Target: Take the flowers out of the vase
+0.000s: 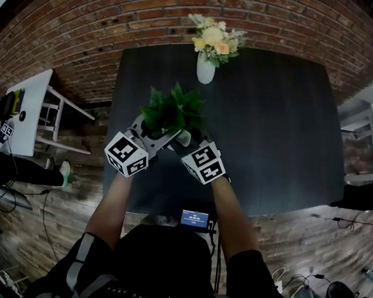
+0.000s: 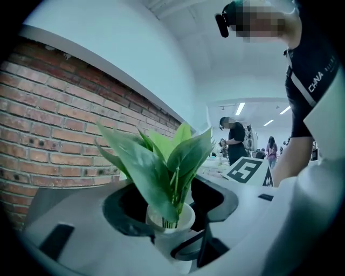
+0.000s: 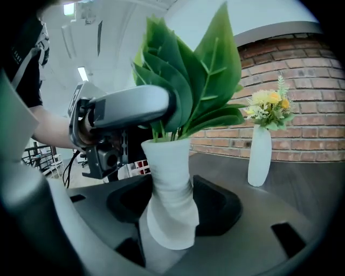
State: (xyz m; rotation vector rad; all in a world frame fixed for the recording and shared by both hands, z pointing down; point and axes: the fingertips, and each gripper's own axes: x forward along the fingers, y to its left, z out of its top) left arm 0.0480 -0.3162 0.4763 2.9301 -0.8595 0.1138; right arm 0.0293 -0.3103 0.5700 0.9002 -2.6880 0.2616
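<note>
Right tongs (image 3: 171,218) clamp the white vase (image 3: 168,172); left tongs (image 2: 170,213) straddle the leafy stems (image 2: 156,172), seemingly unpinched; close low, then pull straight.

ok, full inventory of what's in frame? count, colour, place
table: 1, dark, centre
flower vase: 1, white, yellow and peach blooms, table's far edge
leaf vase: 1, white, nearer the person
leaves: 1 bunch, green, in leaf vase
brick wall: 1, red-brown, behind table
side table: 1, white, left of table
small screen: 1, lit, table's near edge
bystanders: several, background, left gripper view
left gripper: 1, grey, open around the leaves
right gripper: 1, grey, shut on leaf vase
arms: 2, dark sleeves
</note>
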